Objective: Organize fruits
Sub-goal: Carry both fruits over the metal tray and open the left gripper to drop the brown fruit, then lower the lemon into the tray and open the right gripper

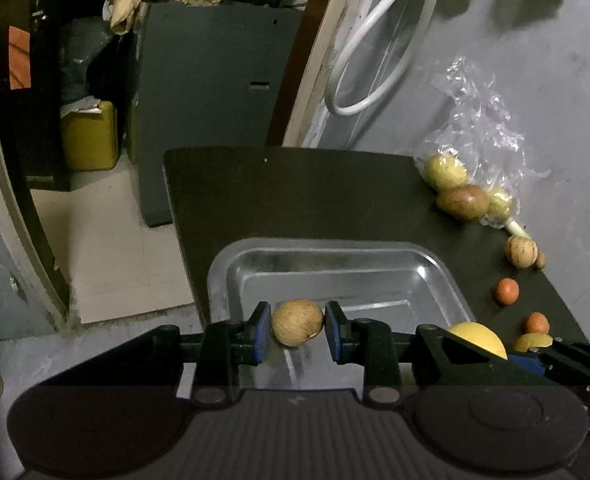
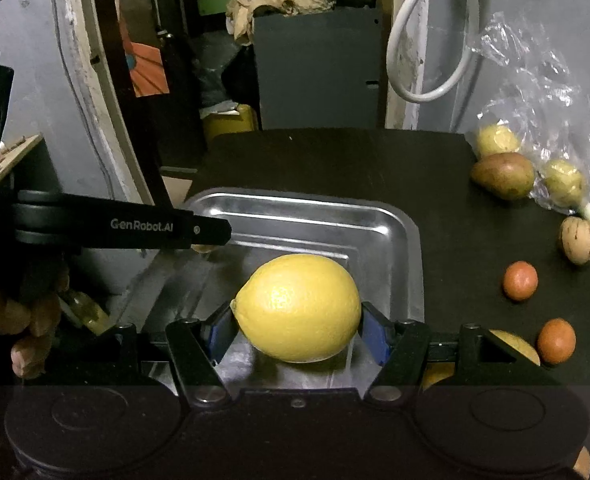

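Observation:
My left gripper [image 1: 297, 325] is shut on a small tan round fruit [image 1: 297, 322], held above the near part of a shiny metal tray [image 1: 335, 256]. In the right wrist view my right gripper [image 2: 297, 326] is shut on a big yellow lemon [image 2: 299, 307] over the same tray [image 2: 375, 224]. The lemon [image 1: 477, 338] also shows at the lower right of the left wrist view. The left gripper's black arm [image 2: 115, 226] crosses the tray's left side.
On the dark table [image 1: 315, 192], right of the tray, lie two small orange fruits [image 2: 520, 281] [image 2: 556, 341], a striped tan fruit [image 2: 580, 240], a brown-green pear [image 2: 504, 175] and yellow-green fruits in a clear plastic bag [image 2: 535, 92]. A grey wall and white hose [image 2: 431, 64] stand behind.

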### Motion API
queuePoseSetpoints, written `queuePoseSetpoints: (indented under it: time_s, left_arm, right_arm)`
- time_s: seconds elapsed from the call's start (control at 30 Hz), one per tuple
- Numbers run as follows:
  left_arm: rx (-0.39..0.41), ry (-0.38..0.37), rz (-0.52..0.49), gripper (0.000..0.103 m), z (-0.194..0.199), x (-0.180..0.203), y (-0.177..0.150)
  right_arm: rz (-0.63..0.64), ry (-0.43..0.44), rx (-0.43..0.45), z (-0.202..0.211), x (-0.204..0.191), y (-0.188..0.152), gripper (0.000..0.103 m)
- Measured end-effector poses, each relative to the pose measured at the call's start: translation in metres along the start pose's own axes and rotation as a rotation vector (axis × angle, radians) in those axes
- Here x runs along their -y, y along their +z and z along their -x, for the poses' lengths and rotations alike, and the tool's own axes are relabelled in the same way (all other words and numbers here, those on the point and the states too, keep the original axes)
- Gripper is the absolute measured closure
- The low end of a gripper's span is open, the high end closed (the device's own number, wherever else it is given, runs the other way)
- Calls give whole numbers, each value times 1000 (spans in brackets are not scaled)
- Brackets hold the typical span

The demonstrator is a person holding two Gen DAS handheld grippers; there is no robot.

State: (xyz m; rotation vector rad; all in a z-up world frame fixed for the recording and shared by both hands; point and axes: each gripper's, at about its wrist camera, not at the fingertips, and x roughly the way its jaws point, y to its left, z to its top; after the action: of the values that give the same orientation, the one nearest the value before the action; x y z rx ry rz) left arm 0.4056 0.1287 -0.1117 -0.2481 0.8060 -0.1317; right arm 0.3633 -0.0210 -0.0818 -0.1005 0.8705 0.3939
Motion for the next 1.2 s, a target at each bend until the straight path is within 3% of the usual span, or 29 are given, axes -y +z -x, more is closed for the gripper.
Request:
queuePoseSetpoints:
  time_s: [0.4,0.6,0.7,0.87,1.2]
  left_arm:
    - [-16,15,-14,69,2,6,-5]
    - [-21,27,-5,52,9,8,-8]
    - [-8,28,1,44,17,9,-10]
    - [21,52,14,19,36,15,-15]
    - [52,133,112,1,85,13,-33]
  right_arm:
    - [-26,-6,-26,-3,4,-7,36]
    - [-21,-5,-25,0,4,-9,35]
    - [-16,7,-9,6,4,-10,29]
    - [-17,24,8,20,8,-15,19]
    - [15,81,60,66,9,-32,5]
